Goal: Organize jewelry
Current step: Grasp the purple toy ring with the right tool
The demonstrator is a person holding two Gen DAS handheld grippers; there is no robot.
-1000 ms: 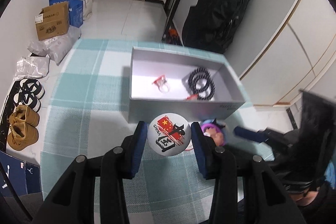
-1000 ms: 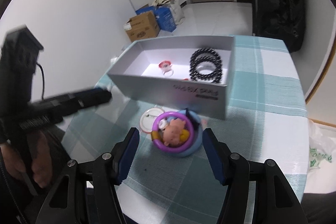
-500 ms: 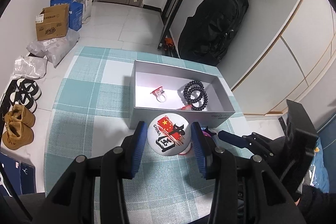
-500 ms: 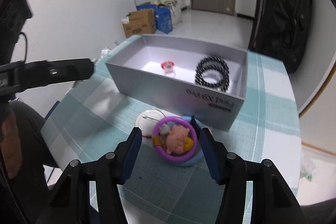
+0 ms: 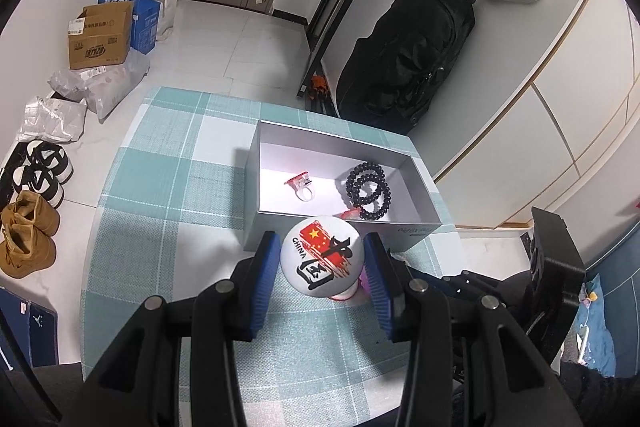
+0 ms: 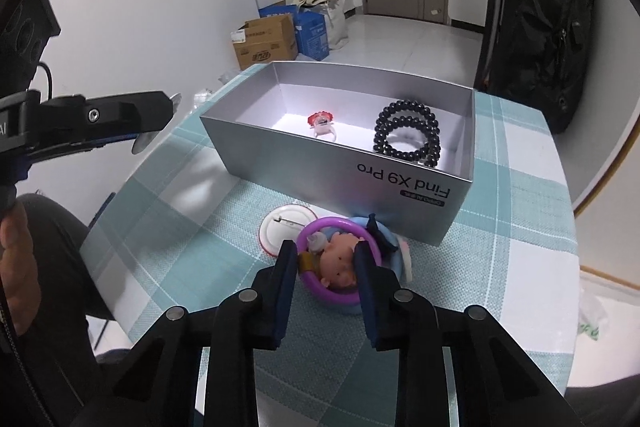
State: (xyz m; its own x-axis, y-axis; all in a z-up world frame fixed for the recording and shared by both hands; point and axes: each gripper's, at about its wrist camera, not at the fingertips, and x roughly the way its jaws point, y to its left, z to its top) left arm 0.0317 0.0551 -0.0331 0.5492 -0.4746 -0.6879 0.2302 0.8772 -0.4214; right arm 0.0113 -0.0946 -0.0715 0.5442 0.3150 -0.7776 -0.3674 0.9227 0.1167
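Note:
My left gripper (image 5: 322, 263) is shut on a white round badge (image 5: 322, 261) printed with a red flag and "CHINA", held above the table in front of the grey box (image 5: 276, 233). The box holds a red-topped ring (image 5: 301, 185) and a black bead bracelet (image 5: 368, 189). In the right wrist view my right gripper (image 6: 326, 263) has closed in around a pig-figure charm (image 6: 340, 259) with a purple ring, which rests on the cloth in front of the box (image 6: 352, 167). A second white badge (image 6: 282, 231) lies face down beside it.
The table has a teal checked cloth (image 5: 160, 227). On the floor to the left are shoes (image 5: 28, 231), plastic bags and cardboard boxes (image 5: 100, 35). A black backpack (image 5: 404, 55) hangs behind the table.
My left gripper has risen with the badge, the table now seen from higher. My right gripper's fingers have narrowed around the pig charm and moved closer to it.

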